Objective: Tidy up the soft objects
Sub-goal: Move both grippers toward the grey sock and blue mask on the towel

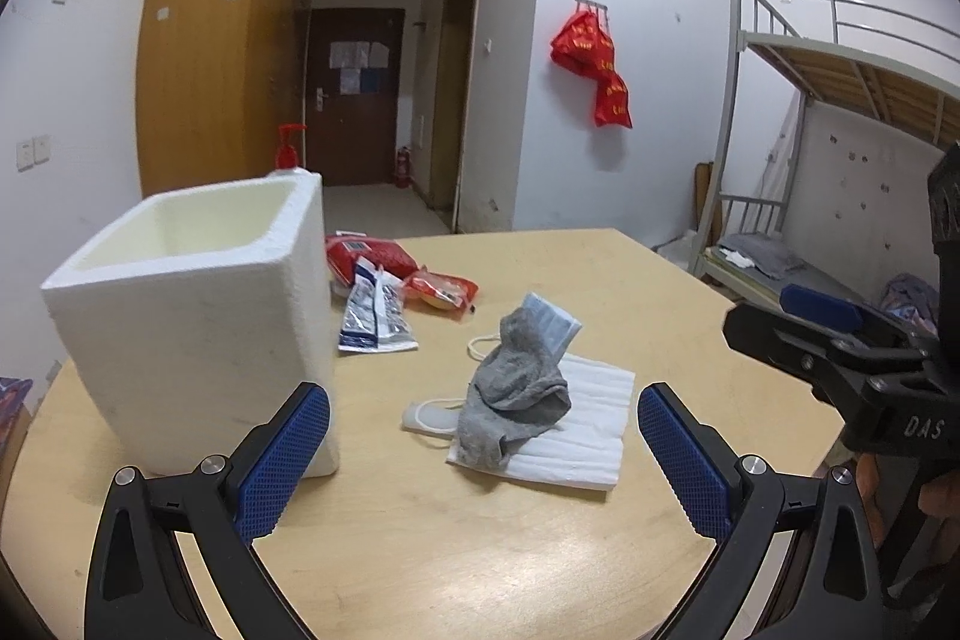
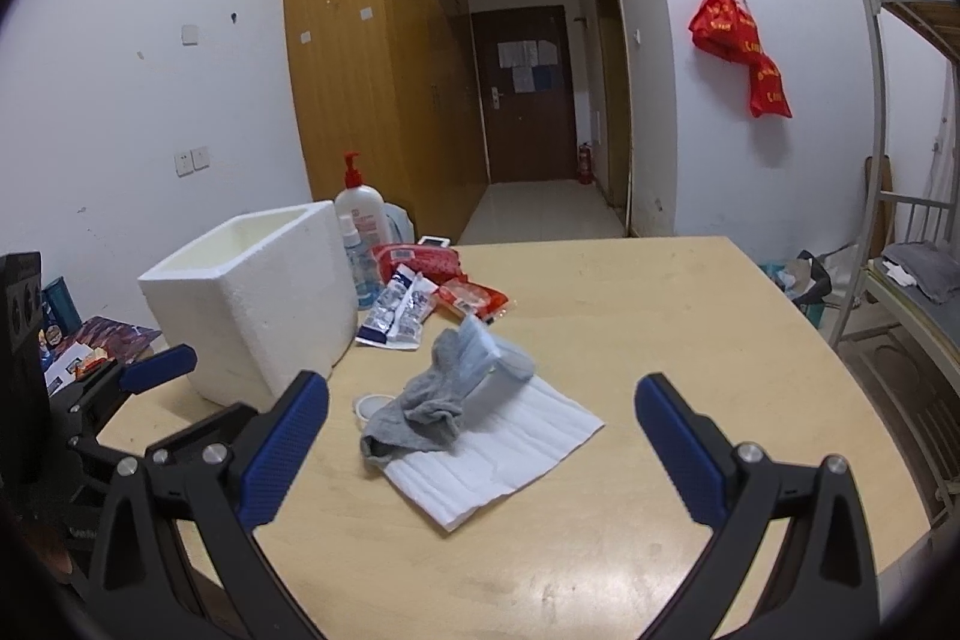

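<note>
A grey sock (image 1: 510, 394) (image 2: 420, 409) lies crumpled on a white folded cloth (image 1: 582, 424) (image 2: 504, 448) in the middle of the wooden table. A light blue face mask (image 1: 555, 319) (image 2: 486, 352) rests against the sock's far side. A white foam box (image 1: 198, 316) (image 2: 258, 292) stands open-topped to the left. My left gripper (image 1: 483, 460) is open and empty, just short of the sock and cloth. My right gripper (image 2: 480, 451) is open and empty, with the cloth between its fingers; it also shows at the right of the left wrist view (image 1: 840, 340).
Red snack packets (image 1: 384, 259) (image 2: 420, 262) and blue-white sachets (image 1: 375, 313) (image 2: 399, 313) lie behind the cloth beside the box. A pump bottle (image 2: 360, 208) stands behind the box. A white ring (image 2: 372, 406) lies by the sock. A bunk bed (image 1: 840, 160) stands to the right.
</note>
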A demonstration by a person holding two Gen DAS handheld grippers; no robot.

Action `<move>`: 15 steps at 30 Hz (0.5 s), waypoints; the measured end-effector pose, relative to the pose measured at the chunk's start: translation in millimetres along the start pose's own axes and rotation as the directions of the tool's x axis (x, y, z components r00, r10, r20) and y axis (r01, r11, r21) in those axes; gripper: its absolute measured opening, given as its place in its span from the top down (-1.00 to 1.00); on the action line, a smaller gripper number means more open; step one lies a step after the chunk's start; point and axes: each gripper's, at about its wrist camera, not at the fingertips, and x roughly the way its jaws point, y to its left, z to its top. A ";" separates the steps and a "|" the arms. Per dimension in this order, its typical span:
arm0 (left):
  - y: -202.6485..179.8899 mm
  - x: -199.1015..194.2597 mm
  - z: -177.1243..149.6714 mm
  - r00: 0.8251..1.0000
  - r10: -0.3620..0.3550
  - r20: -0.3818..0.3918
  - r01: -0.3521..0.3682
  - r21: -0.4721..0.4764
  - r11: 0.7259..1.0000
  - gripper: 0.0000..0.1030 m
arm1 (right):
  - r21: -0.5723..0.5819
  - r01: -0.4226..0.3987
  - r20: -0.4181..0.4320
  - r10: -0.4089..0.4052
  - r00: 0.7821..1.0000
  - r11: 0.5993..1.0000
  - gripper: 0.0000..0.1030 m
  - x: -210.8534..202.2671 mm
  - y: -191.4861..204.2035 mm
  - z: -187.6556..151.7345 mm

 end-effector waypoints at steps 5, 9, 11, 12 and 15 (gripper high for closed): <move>-1.5 16.8 -1.4 0.999 -0.010 -0.034 0.010 0.007 1.000 -0.99 | 0.006 -0.001 -0.025 0.002 1.000 1.000 -1.00 12.6 -3.5 1.1; -0.5 31.2 -1.1 0.998 -0.025 -0.063 0.025 0.005 1.000 -0.99 | 0.017 0.001 -0.040 -0.001 0.999 1.000 -1.00 20.7 -9.8 1.9; 0.3 38.0 -0.7 0.997 -0.028 -0.077 0.029 0.001 1.000 -0.99 | 0.022 -0.009 -0.052 0.010 0.999 1.000 -1.00 26.7 -12.7 2.7; 0.1 41.4 -1.0 0.996 -0.032 -0.085 0.033 0.000 0.999 -0.99 | 0.025 -0.010 -0.058 0.011 0.998 1.000 -1.00 29.8 -14.2 3.7; 1.7 52.2 -1.4 0.993 -0.036 -0.109 0.037 0.000 0.999 -0.99 | 0.030 -0.013 -0.079 0.015 0.997 0.999 -1.00 41.6 -16.6 5.2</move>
